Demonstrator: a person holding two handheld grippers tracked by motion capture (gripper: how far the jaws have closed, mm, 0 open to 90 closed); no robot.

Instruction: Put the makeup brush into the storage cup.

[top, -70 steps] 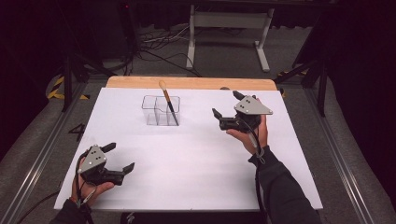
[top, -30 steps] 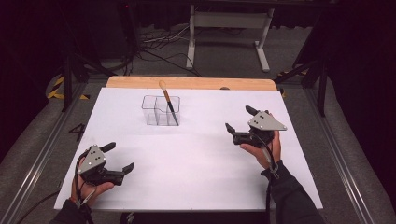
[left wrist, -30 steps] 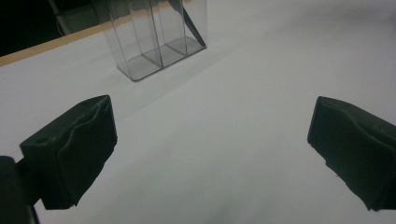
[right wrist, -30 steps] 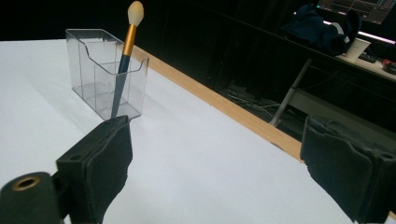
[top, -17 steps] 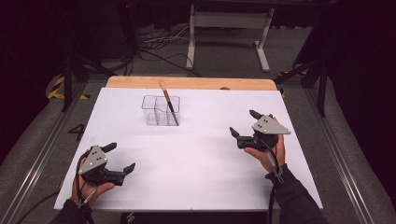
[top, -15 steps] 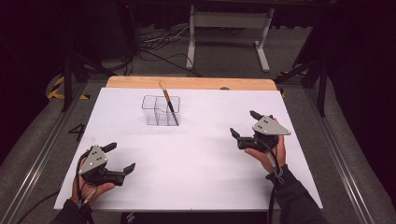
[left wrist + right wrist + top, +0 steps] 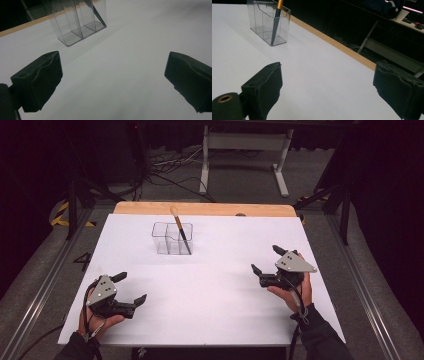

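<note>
Inside clear holder (image 7: 172,238), one leaning brush (image 7: 179,230).

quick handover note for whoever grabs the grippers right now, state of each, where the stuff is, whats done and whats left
Left gripper: open, holding nothing, low over the near left of the white table.
Right gripper: open, holding nothing, over the right side of the table.
Clear organizer: upright at the far centre, apart from both grippers.
Brush: standing tilted in the organizer's right-hand compartment, orange handle end up.
Done: the brush sits in the organizer.
Left: probably nothing more to place; no other loose item lies on the table.
</note>
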